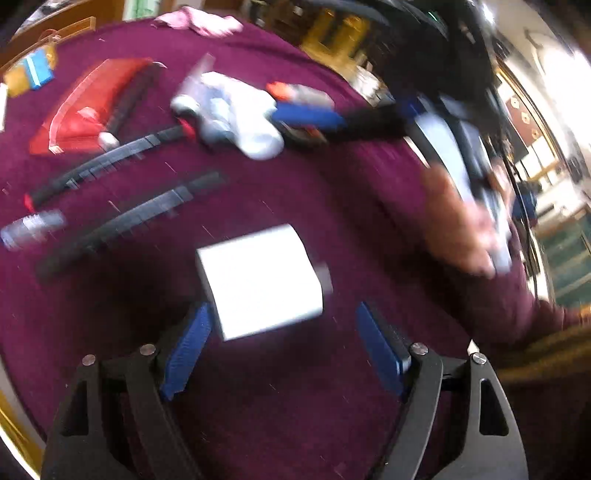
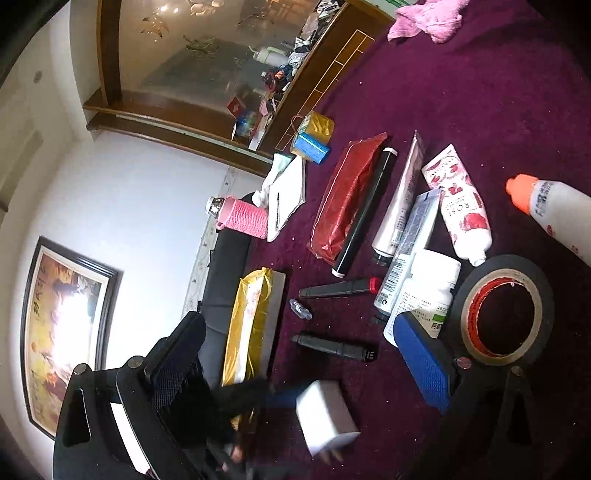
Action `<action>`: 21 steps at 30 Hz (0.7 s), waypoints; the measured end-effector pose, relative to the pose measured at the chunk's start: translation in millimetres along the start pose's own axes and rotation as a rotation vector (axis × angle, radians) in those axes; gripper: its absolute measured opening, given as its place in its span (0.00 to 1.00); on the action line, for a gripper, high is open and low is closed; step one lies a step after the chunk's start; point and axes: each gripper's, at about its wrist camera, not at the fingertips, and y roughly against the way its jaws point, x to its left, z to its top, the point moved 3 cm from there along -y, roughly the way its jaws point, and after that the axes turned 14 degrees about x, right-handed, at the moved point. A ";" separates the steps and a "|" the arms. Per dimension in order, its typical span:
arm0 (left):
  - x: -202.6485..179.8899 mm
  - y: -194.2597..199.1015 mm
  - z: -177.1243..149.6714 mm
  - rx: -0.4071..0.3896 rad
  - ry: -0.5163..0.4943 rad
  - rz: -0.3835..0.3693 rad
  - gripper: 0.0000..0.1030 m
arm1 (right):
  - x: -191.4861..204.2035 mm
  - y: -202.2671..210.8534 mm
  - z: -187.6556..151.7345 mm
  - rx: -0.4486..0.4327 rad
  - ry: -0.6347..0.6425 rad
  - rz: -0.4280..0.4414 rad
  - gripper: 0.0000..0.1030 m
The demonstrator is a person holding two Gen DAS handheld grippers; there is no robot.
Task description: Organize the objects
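A small white box lies on the maroon cloth, right at the tips of my left gripper. The left blue pad is beside the box's lower corner; the right pad stands apart from it, so the jaws are open. In the right wrist view the same white box appears tilted, with the blurred left gripper beside it. My right gripper is wide open with nothing between its pads, next to a white pill bottle and a black tape roll.
Laid out in rows are a red packet, black tube, silver tube, rose tube, orange-capped bottle and two black pens. A yellow packet lies at the table edge, a pink cloth far off.
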 end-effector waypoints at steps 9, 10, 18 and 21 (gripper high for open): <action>9.3 47.1 -2.8 -0.117 -0.025 0.317 0.77 | 5.3 -3.0 -2.3 -0.005 0.039 -0.059 0.98; 13.2 50.1 1.2 -0.118 -0.043 0.363 0.77 | 5.1 -2.4 -2.0 -0.007 0.038 -0.060 0.98; 55.1 23.3 29.5 0.045 -0.144 0.496 0.53 | 7.5 4.6 0.0 -0.039 0.049 -0.085 0.98; 48.8 6.8 36.0 0.065 -0.182 0.507 0.42 | 8.4 4.9 0.9 -0.045 0.050 -0.095 0.98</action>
